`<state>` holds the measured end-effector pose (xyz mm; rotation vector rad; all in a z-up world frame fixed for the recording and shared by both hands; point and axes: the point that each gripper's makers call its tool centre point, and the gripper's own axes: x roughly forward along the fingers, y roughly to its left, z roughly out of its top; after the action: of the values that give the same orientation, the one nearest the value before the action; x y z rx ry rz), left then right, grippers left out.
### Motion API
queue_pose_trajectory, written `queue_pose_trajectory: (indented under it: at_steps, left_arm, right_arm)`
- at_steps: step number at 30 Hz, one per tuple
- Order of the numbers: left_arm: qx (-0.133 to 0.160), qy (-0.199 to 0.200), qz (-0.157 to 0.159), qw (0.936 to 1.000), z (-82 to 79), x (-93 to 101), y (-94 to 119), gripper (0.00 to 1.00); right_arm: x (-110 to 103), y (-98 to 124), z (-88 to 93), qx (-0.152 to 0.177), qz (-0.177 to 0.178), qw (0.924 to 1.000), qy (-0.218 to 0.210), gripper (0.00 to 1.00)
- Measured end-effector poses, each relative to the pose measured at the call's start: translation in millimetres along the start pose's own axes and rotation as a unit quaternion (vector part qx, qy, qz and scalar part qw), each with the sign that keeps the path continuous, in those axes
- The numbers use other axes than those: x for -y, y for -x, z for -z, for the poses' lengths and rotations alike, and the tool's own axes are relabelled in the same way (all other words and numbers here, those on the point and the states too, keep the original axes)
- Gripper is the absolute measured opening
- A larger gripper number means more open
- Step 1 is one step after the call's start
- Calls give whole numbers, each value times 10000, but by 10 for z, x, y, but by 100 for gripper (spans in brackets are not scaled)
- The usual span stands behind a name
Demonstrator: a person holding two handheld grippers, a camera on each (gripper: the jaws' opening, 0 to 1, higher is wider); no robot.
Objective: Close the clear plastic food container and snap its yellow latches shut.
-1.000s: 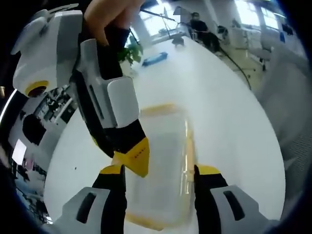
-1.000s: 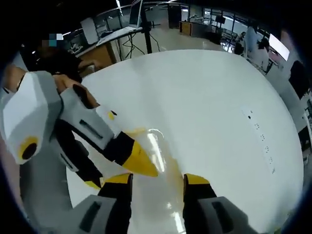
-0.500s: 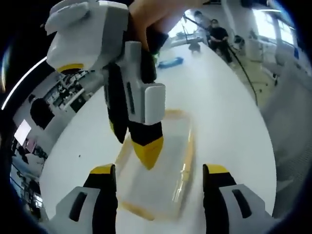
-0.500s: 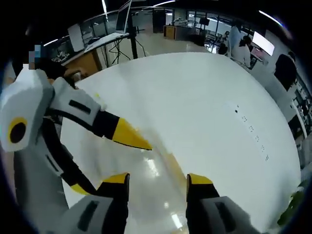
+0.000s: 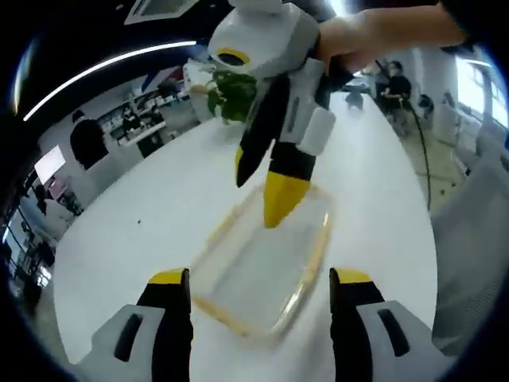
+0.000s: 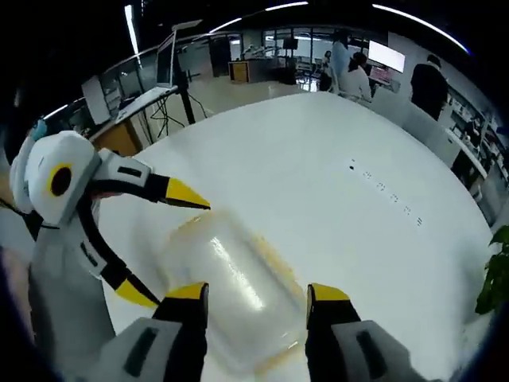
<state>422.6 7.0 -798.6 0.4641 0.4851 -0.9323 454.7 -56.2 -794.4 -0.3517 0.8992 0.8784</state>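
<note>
— Where the white counter is widest, what lies on it?
— A clear plastic food container with a yellow rim. It lies flat with its lid on, right in front of both grippers. You can see it in the right gripper view too.
— Are the yellow latches snapped down?
— I cannot tell. The picture is too blurry there.
— What is the left gripper doing?
— Its fingers are spread wide apart, and the near end of the box shows between them. They hold nothing.
— And the right gripper?
— Its fingers are wide apart too, just over the box, with nothing in them. In the left gripper view it comes in from above, held by a hand, and one yellow tip points down at the far part of the lid.
— What else is around?
— A green plant stands on the far side of the counter. Some people are by desks far behind it.
</note>
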Motion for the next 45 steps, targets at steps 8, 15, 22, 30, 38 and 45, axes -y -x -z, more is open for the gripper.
queue_pose_trajectory:
  at_steps: [8,15,22,30,38,45]
  left_arm:
    - [33,293,-86,9995,24,-90,39,68]
    - [57,490,-84,9987,57,-111,47,67]
    - [2,514,-2,9987,80,-77,41,66]
    - [-274,609,-45,9978,217,-103,-5,60]
    - [-226,767,4,9968,234,-103,-12,58]
    - [-281,772,-21,9966,276,-150,-15,58]
  right_arm:
    - [65,98,164,94,146,9989,-438,48]
    - [89,139,293,114,254,9972,-699,48]
    - [81,128,406,62,252,9958,-880,47]
    - [99,99,491,34,340,9953,-904,44]
    - [66,84,480,55,168,9945,-1032,42]
    - [53,44,448,89,115,9935,-1128,42]
